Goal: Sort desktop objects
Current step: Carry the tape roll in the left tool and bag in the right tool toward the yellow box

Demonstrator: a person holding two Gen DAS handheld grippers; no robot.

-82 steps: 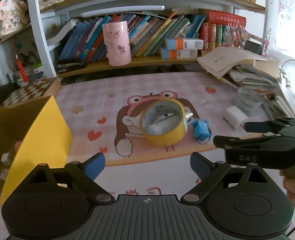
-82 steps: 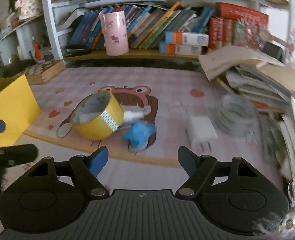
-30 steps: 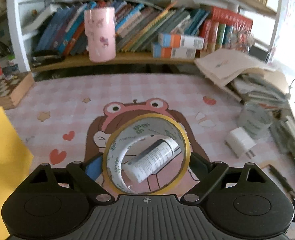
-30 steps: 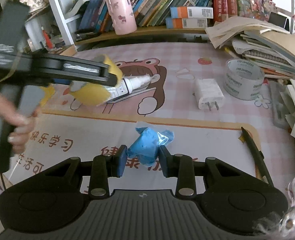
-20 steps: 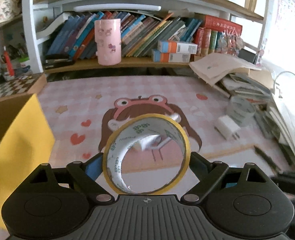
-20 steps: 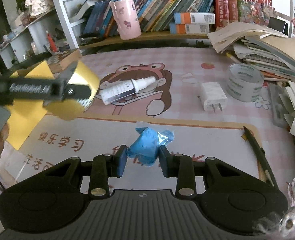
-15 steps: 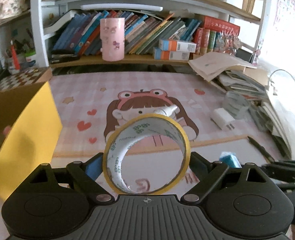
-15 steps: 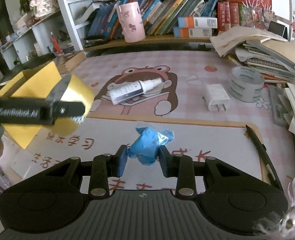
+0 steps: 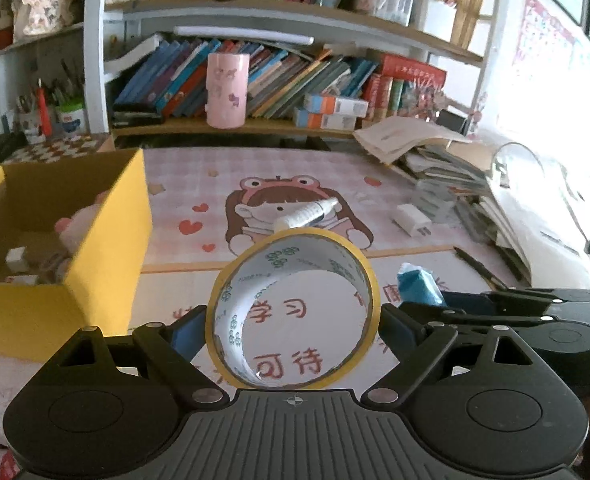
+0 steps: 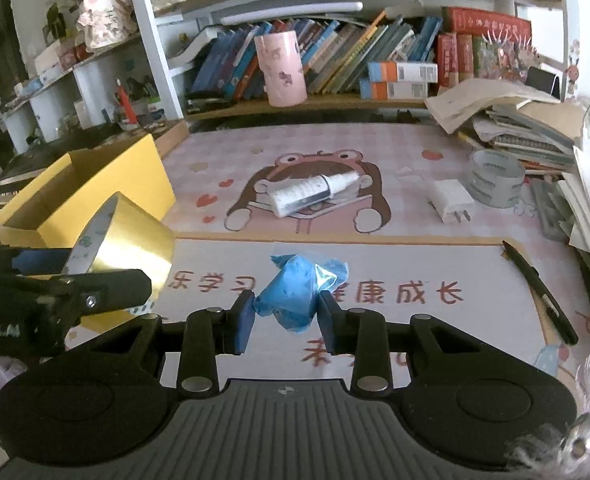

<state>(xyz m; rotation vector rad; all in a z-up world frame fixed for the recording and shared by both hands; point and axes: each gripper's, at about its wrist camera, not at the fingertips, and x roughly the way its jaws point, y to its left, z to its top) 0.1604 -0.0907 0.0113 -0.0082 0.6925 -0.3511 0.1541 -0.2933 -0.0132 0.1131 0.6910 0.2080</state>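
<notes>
The left tongs grip a glossy yellow tape roll across its width, held above the tabletop just beside an open yellow cardboard box holding small, indistinct items. The right tongs pinch a crinkly blue plastic packet above the printed mat.

Daylight admitted from window side, right of left gripper; right edge of left wrist view blown out to white, paper stack washed in glare. Desk mat evenly lit, shadows soft and short. Far-left shelf corners left dim. Strong fisheye bowing seen in shelf uprights, frame corners vignetted black. Slight softness noted across left view, yellow box edges smeared. Right wrist view rendered sharper; blue wrapper crisp.
</notes>
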